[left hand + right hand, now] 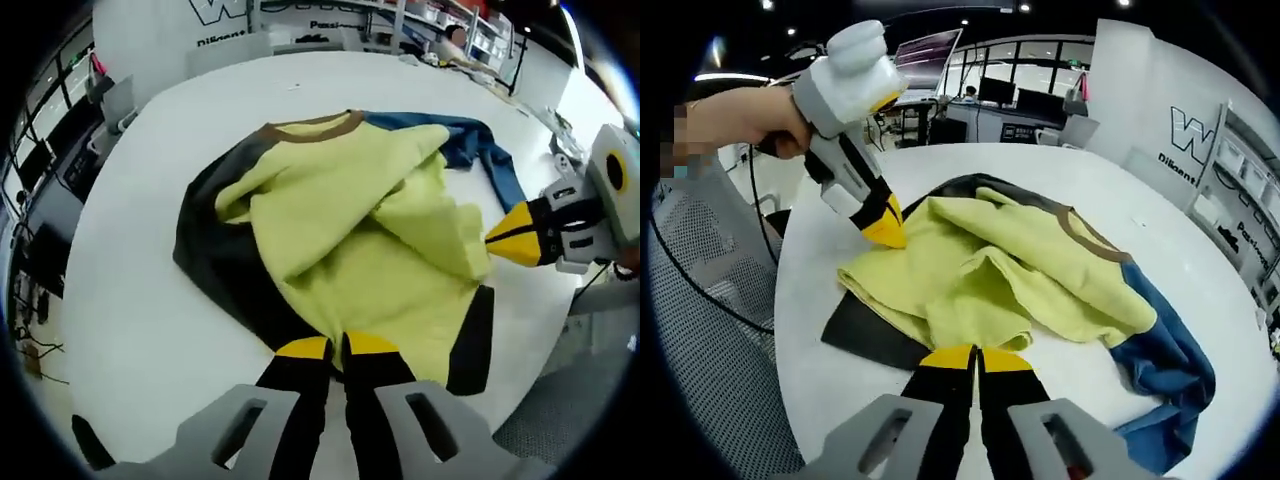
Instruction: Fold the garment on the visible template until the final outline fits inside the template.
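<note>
Left gripper view: my left claw (336,347) clenched on garment (340,210) hem just ahead of tips, pinning edge so fold has anchor. Right claw (512,238) comes in from right, clamped on bunched yellow cloth. Dark template (215,260) peeks out beyond, under garment.

Right gripper view: my right claw (975,358) shut on yellow fold at tips; garment heaped ahead on white worktop (1120,200). I judge fold midway, blue sleeve (1165,355) trailing right, outside outline.

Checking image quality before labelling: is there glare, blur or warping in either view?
Left gripper view: fisheye bends the white table edge; bright blowout at the upper right; the garment is sharp. Right gripper view: same warping, ceiling lights flare at the top, soft shadows under the garment.
</note>
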